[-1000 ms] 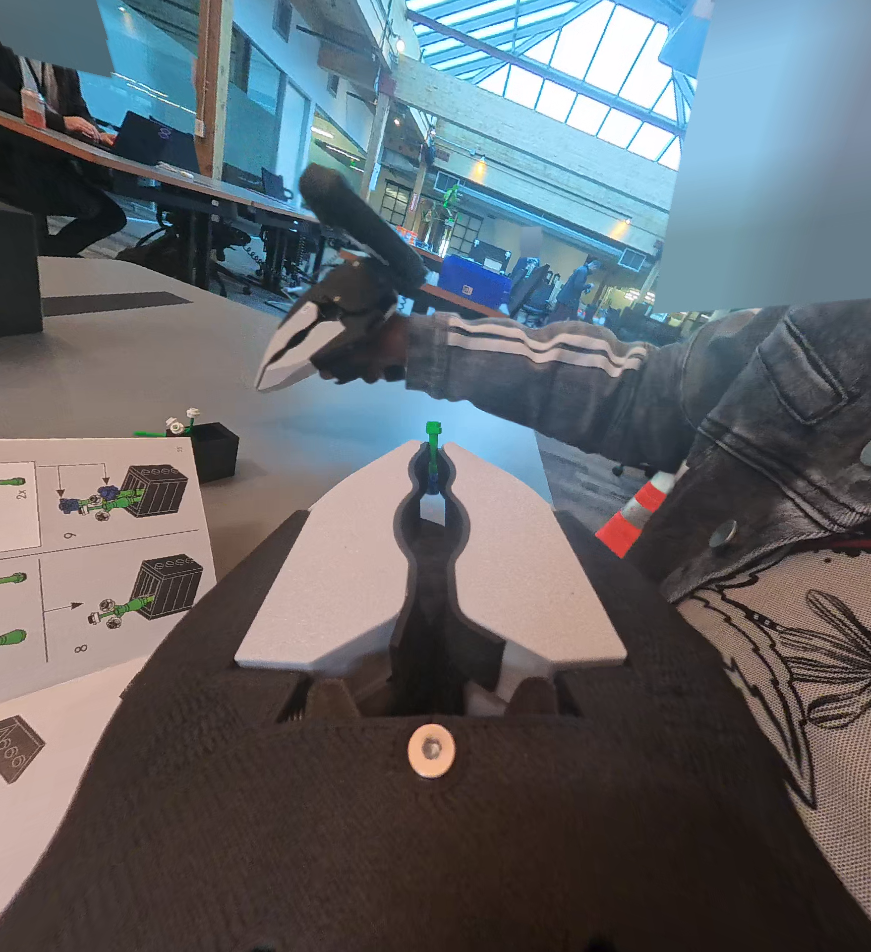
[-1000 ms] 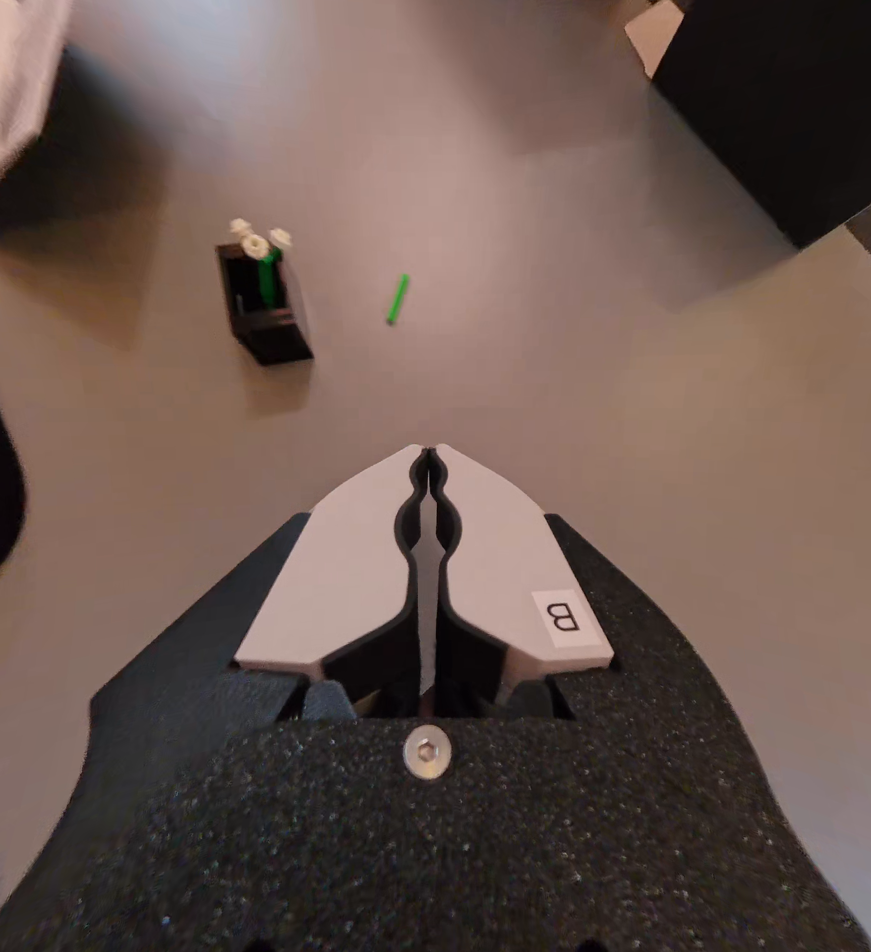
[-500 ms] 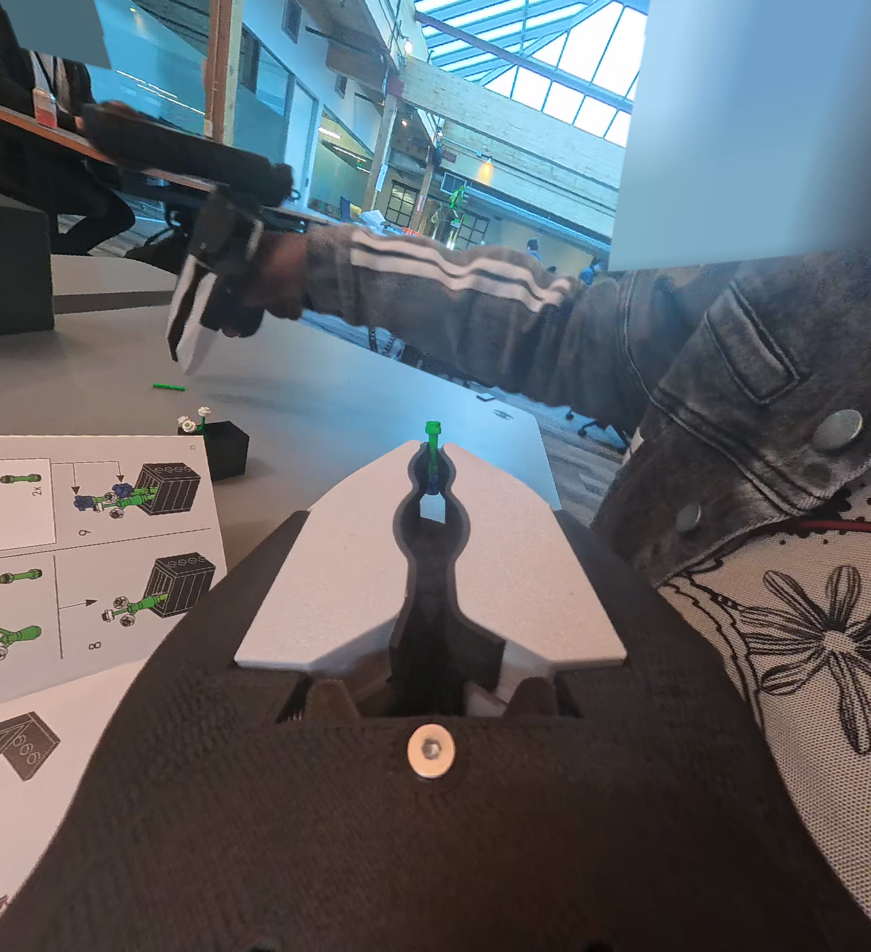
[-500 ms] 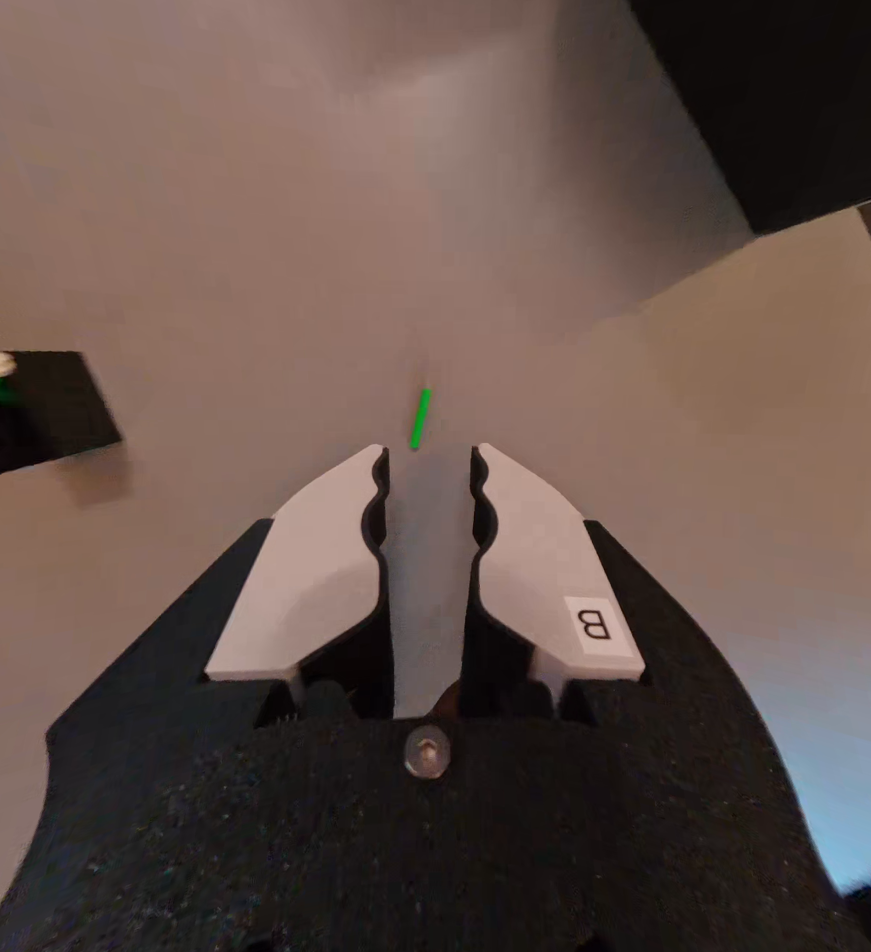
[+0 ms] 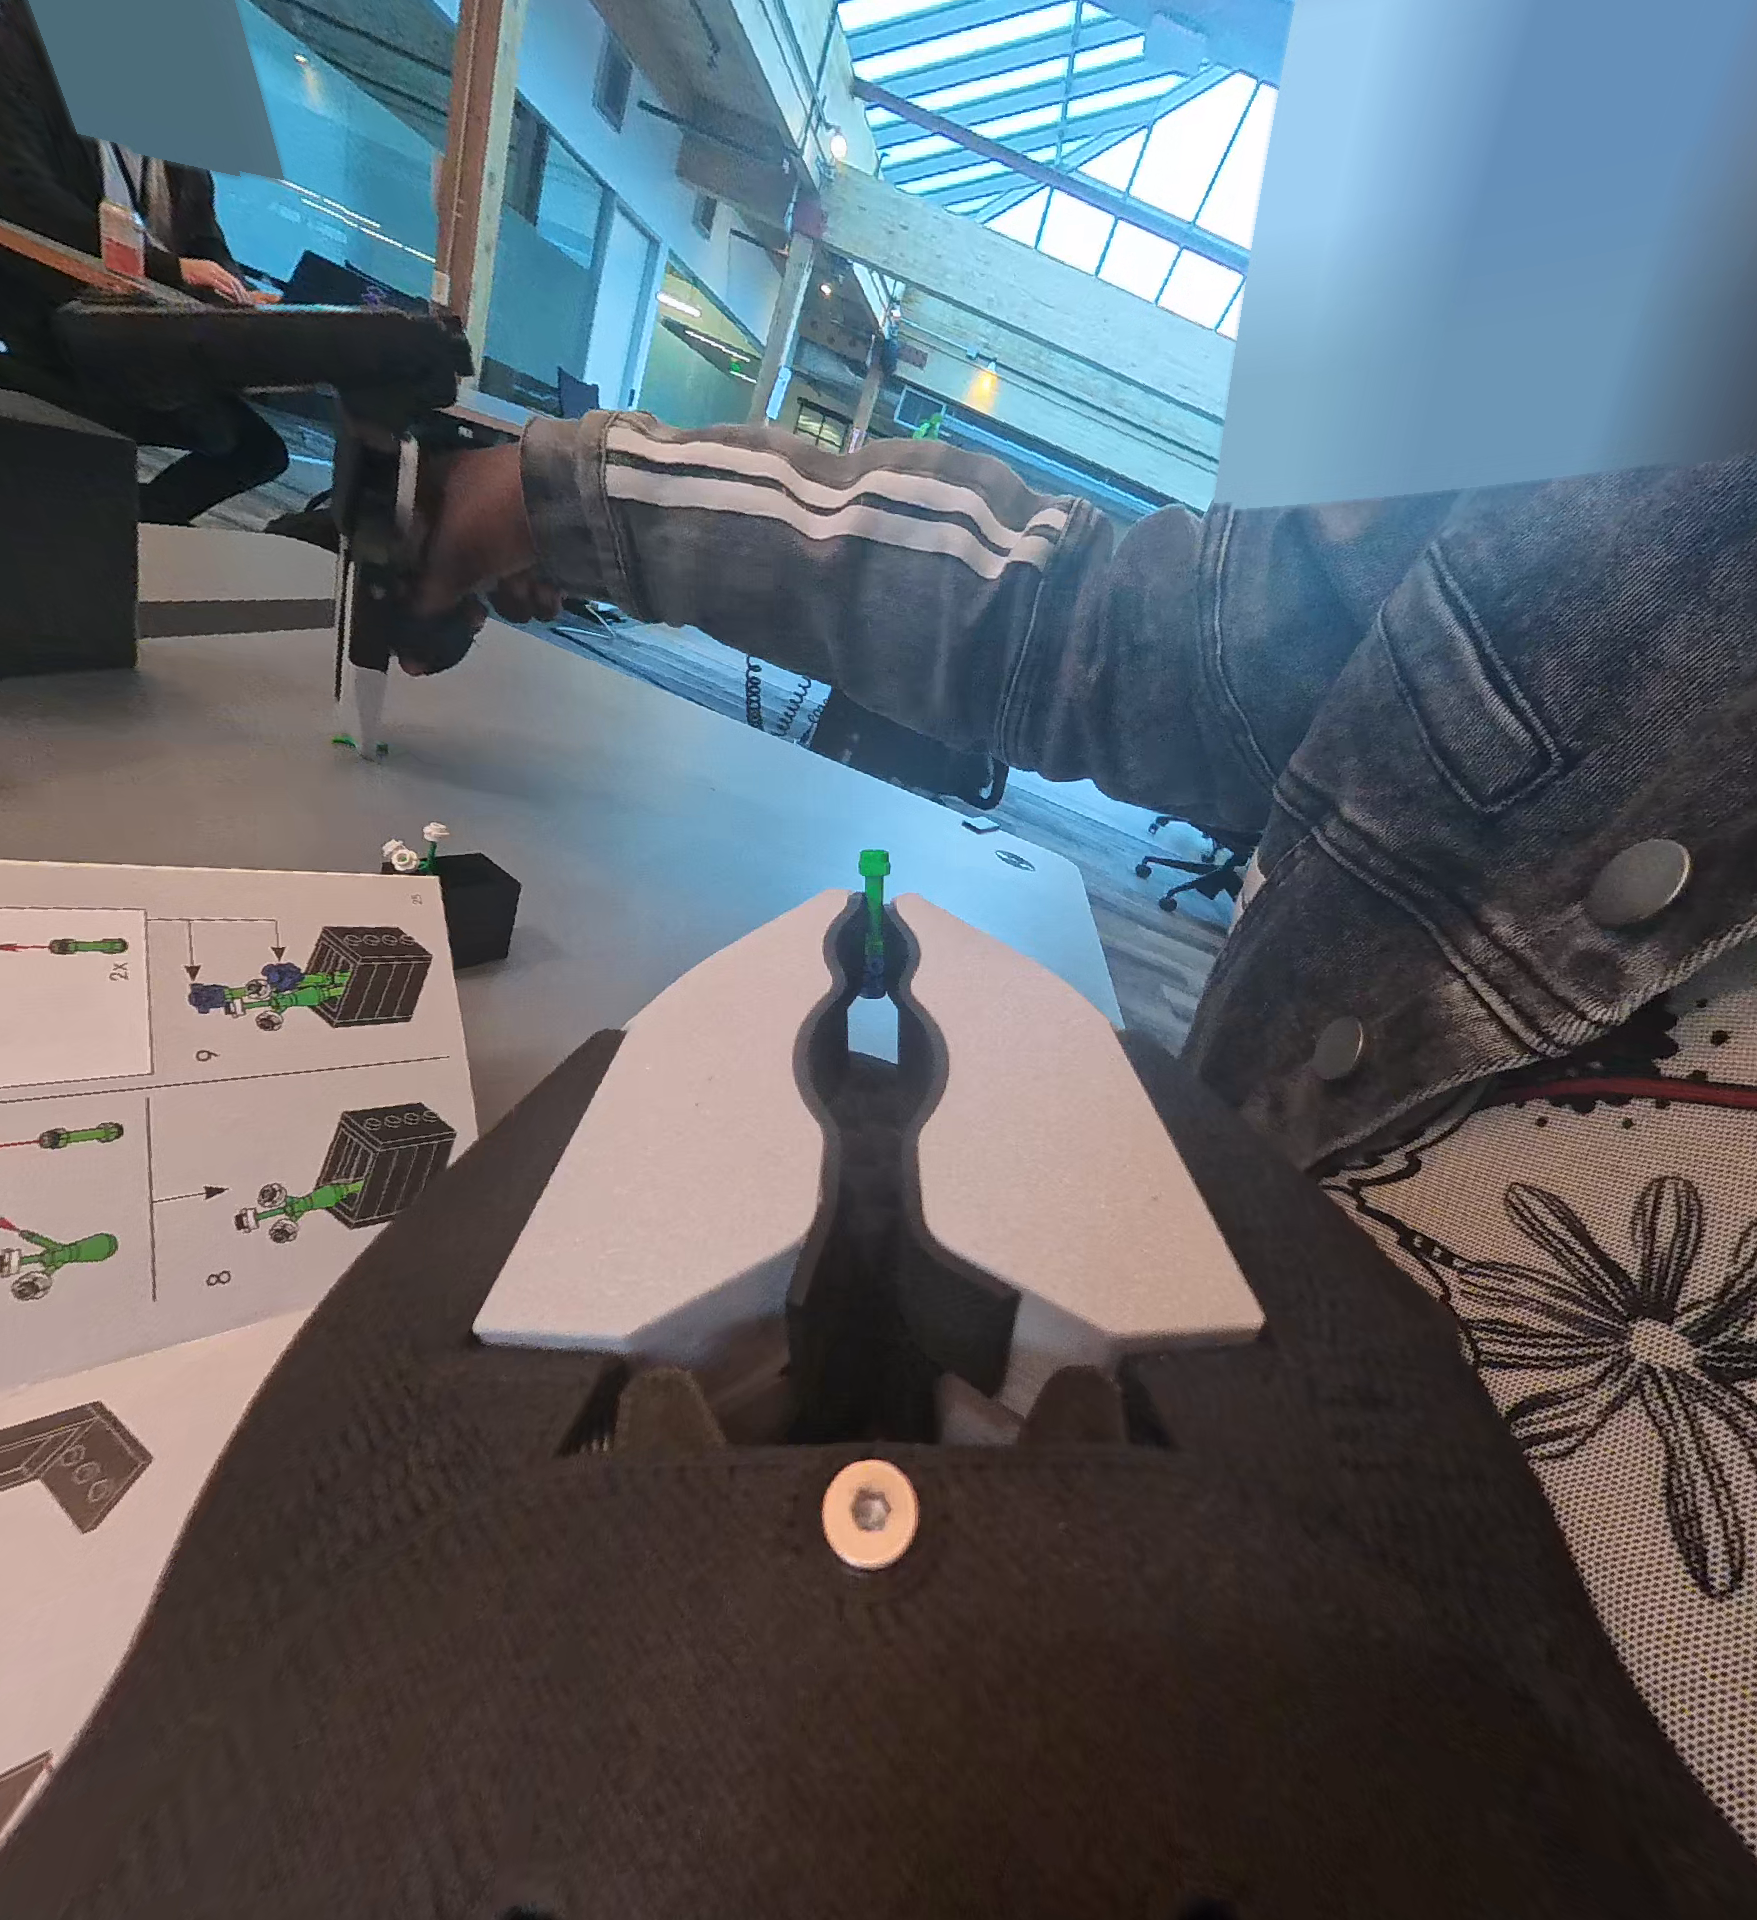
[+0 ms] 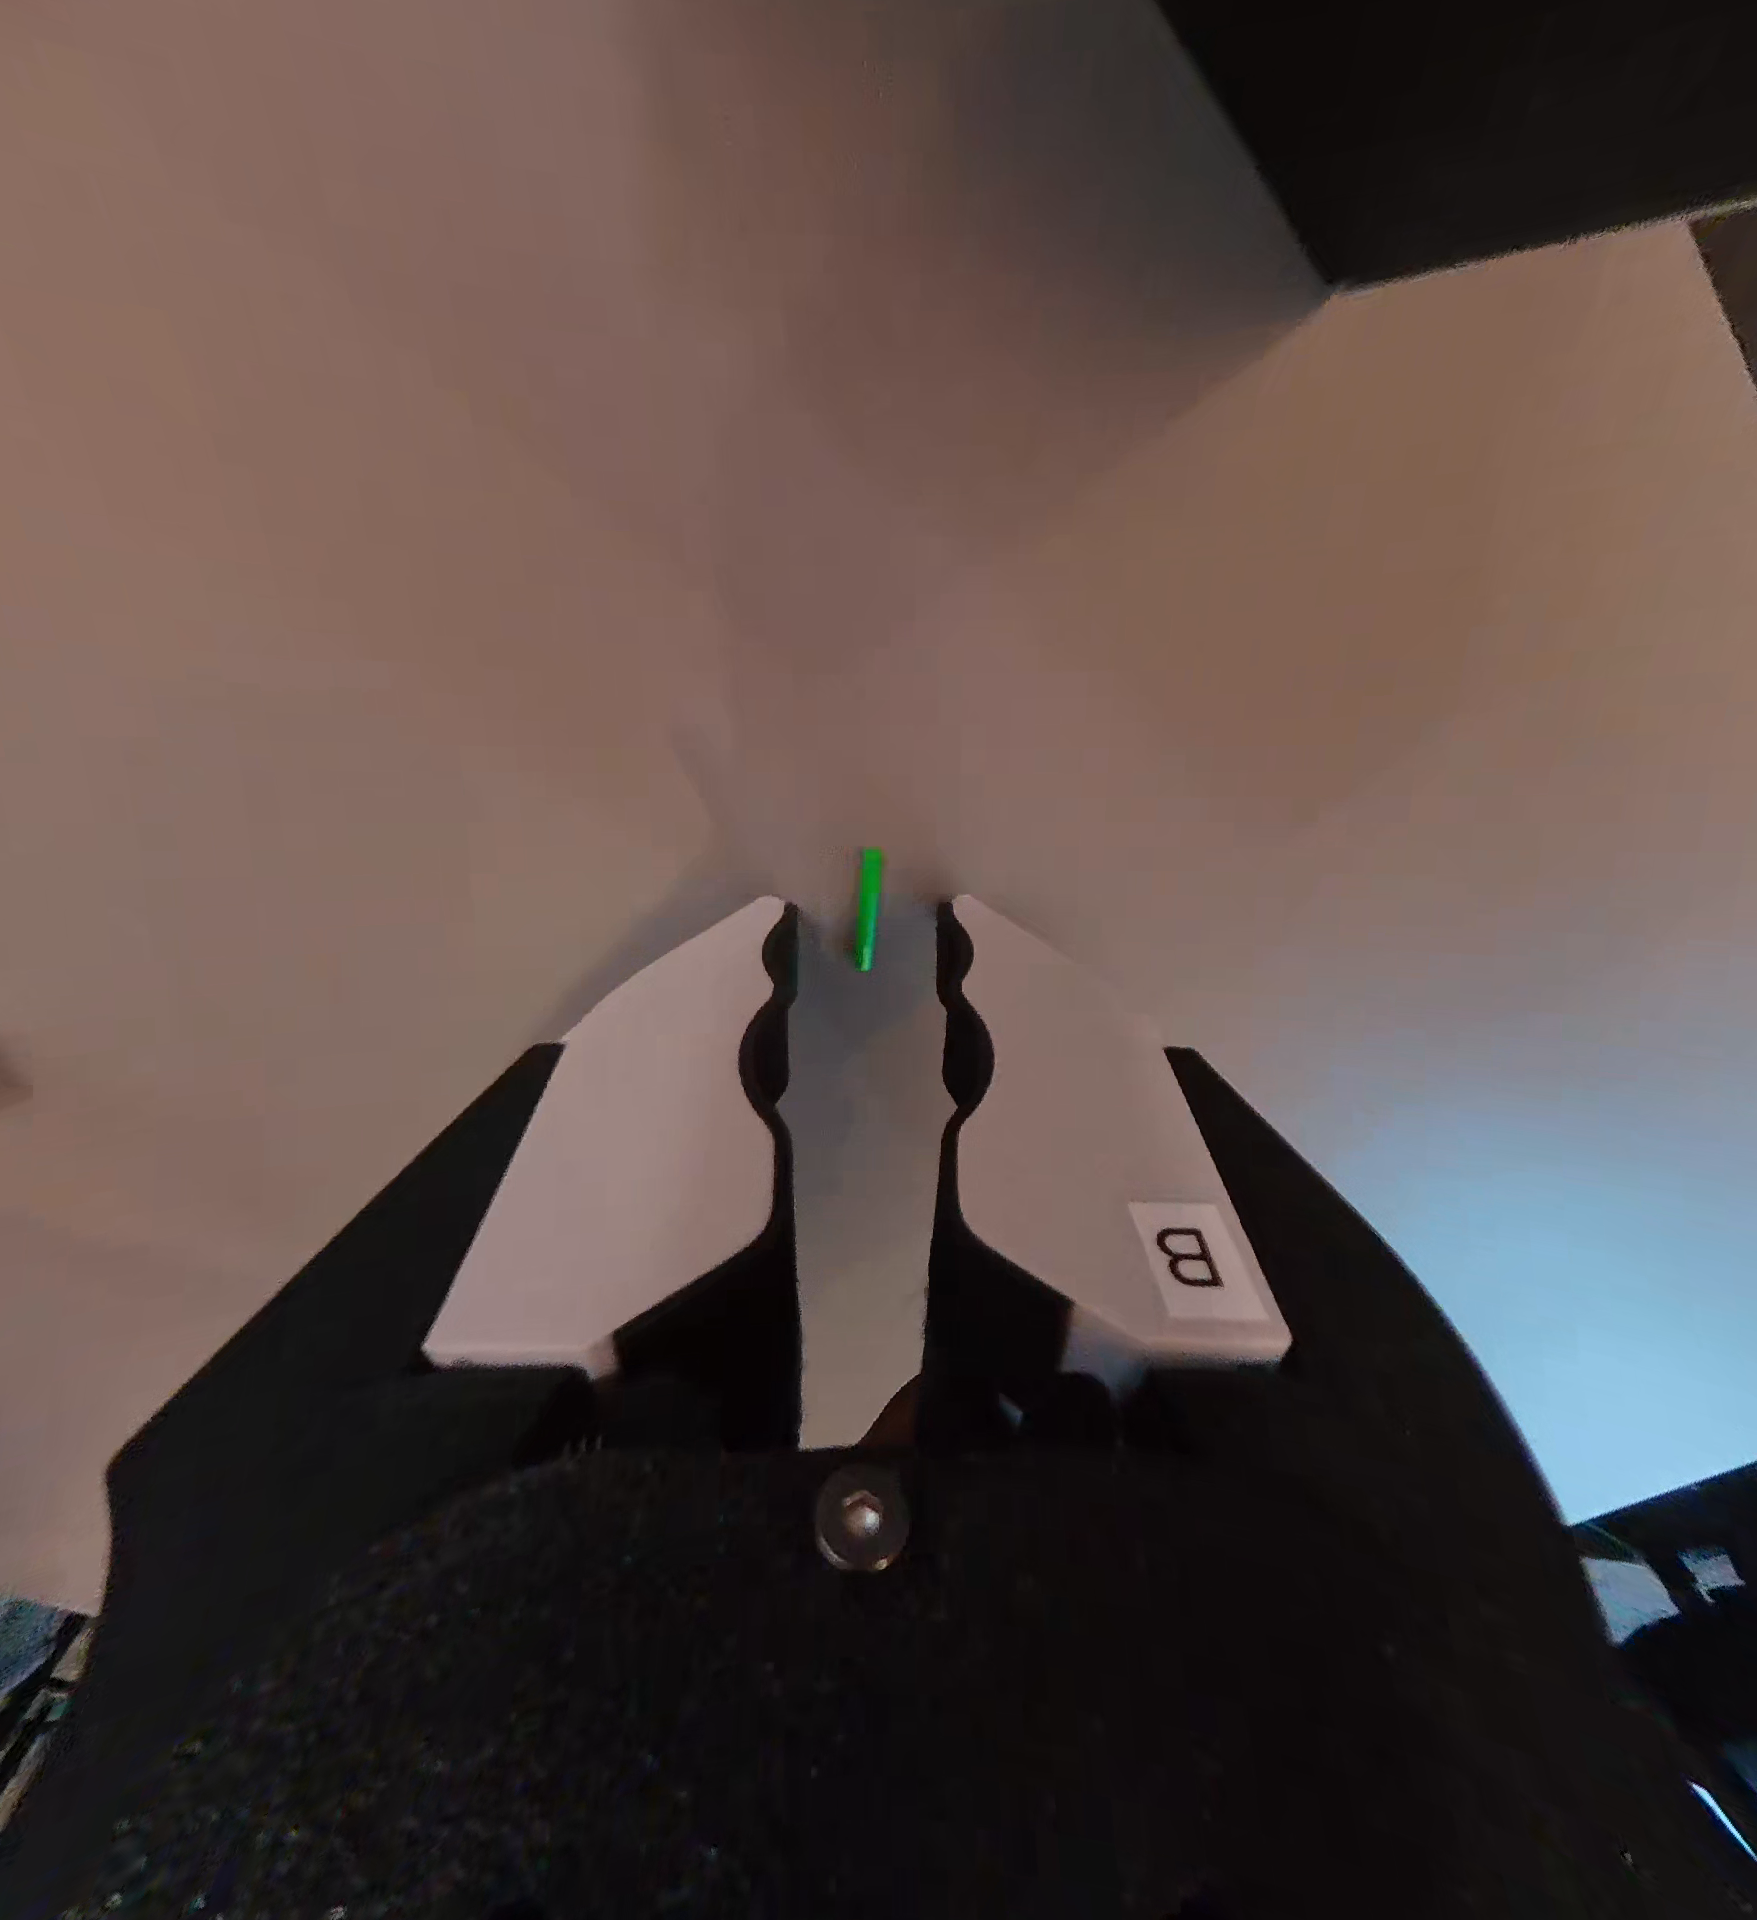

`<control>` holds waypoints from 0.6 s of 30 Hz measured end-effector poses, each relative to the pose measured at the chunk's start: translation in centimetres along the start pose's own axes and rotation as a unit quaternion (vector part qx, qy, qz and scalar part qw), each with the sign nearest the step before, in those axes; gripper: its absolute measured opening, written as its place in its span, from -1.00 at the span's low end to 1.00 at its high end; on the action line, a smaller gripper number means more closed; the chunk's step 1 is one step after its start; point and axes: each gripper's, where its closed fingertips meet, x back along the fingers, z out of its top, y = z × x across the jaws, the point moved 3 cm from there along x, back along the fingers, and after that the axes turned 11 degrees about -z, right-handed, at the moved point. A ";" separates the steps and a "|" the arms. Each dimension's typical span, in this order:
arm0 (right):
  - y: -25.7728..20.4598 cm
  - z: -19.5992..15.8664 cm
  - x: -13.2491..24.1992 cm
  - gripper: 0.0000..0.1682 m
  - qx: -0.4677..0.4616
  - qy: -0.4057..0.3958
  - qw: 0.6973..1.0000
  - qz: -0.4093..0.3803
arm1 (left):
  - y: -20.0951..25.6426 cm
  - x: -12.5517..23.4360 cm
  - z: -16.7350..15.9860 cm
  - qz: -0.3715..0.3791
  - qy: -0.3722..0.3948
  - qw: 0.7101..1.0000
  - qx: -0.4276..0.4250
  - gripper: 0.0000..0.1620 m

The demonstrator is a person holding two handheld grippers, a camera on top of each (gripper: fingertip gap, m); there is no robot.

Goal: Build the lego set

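Left wrist view: the left gripper (image 5: 872,914) clenches a green stem piece (image 5: 873,902) upright, its socket end exposed, presumably waiting for a mate. The instruction booklet (image 5: 178,1081) lies alongside for reference; the black brick with white flowers (image 5: 469,902) stands just beyond it.

Right wrist view: the right gripper (image 6: 866,906), jaws parted, points down at the table (image 6: 438,520), straddling a loose green bar (image 6: 866,909) so that closing would likely pinch it.
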 end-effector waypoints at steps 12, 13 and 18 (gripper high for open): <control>0.8 0.0 -0.3 -0.97 -0.005 -0.009 1.000 -0.013 | -0.1 0.0 -0.1 0.001 -0.002 1.000 0.002 -0.96; 0.8 0.0 -0.3 -0.97 0.002 -0.007 1.000 -0.021 | -0.1 0.0 -0.2 0.001 -0.002 1.000 0.002 -0.96; 0.8 -0.1 -0.3 -0.97 0.029 0.015 0.999 -0.034 | -0.3 0.0 -0.2 0.004 -0.003 1.000 0.005 -0.96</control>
